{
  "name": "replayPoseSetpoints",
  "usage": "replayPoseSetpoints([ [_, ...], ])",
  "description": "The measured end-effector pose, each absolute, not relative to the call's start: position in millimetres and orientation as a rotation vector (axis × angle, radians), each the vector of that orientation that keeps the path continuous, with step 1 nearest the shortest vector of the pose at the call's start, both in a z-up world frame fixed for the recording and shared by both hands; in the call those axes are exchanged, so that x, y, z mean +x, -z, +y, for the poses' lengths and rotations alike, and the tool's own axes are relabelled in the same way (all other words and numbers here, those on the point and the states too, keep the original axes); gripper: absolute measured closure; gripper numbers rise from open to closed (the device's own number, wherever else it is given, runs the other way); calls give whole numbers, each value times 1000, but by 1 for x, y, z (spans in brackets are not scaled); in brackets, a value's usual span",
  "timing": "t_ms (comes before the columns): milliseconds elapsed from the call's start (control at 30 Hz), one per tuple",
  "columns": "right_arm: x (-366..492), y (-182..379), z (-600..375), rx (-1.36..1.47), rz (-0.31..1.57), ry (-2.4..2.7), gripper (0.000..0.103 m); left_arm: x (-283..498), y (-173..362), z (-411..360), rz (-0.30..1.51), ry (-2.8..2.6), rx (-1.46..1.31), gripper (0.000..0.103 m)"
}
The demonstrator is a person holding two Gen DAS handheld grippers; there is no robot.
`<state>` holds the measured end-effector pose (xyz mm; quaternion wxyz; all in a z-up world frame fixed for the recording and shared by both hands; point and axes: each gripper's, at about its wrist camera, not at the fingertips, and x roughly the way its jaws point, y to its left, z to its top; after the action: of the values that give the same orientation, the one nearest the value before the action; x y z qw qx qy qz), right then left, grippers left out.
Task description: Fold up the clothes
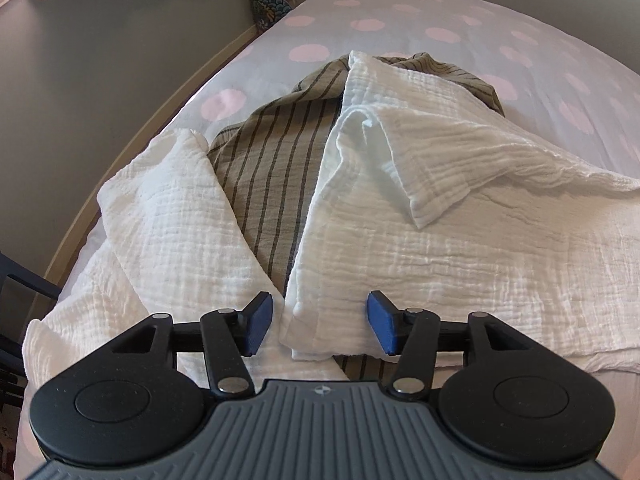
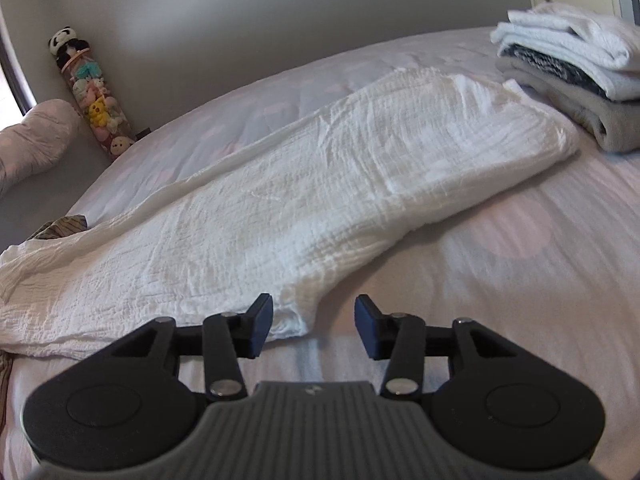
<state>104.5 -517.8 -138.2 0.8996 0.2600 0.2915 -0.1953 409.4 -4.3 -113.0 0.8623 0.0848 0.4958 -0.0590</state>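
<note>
A white crinkled cloth (image 1: 440, 248) lies spread on the bed, partly folded over a beige garment with dark stripes (image 1: 272, 168). My left gripper (image 1: 320, 322) is open just above the cloth's near corner. That corner lies between the blue pads (image 1: 258, 326), which stand apart from it. In the right wrist view the same white cloth (image 2: 300, 184) stretches long and flat towards the far right. My right gripper (image 2: 314, 324) is open at the cloth's near end, with the cloth's edge by its left finger and bare sheet between the fingers. A bit of the striped garment (image 2: 60, 226) shows at the left.
The bed sheet (image 1: 400, 12) is pale with pink dots, and its left edge meets a grey wall. A stack of folded clothes (image 2: 568, 76) sits at the far right of the bed. A tube of plush toys (image 2: 96, 100) leans in the corner, with a pillow (image 2: 32, 140) beside it.
</note>
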Motion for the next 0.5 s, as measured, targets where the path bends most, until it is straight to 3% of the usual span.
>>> replayPoseSetpoints([
  [100, 101, 145, -533, 609, 600, 469, 54, 409, 120, -7, 1047, 128, 160, 57],
  [233, 93, 150, -559, 703, 578, 567, 54, 404, 123, -19, 1020, 129, 228, 82],
  [300, 87, 154, -578, 787, 559, 591, 51, 403, 121, -23, 1012, 127, 240, 88],
  [500, 78, 156, -649, 988, 473, 615, 40, 403, 111, -30, 1011, 121, 257, 92],
])
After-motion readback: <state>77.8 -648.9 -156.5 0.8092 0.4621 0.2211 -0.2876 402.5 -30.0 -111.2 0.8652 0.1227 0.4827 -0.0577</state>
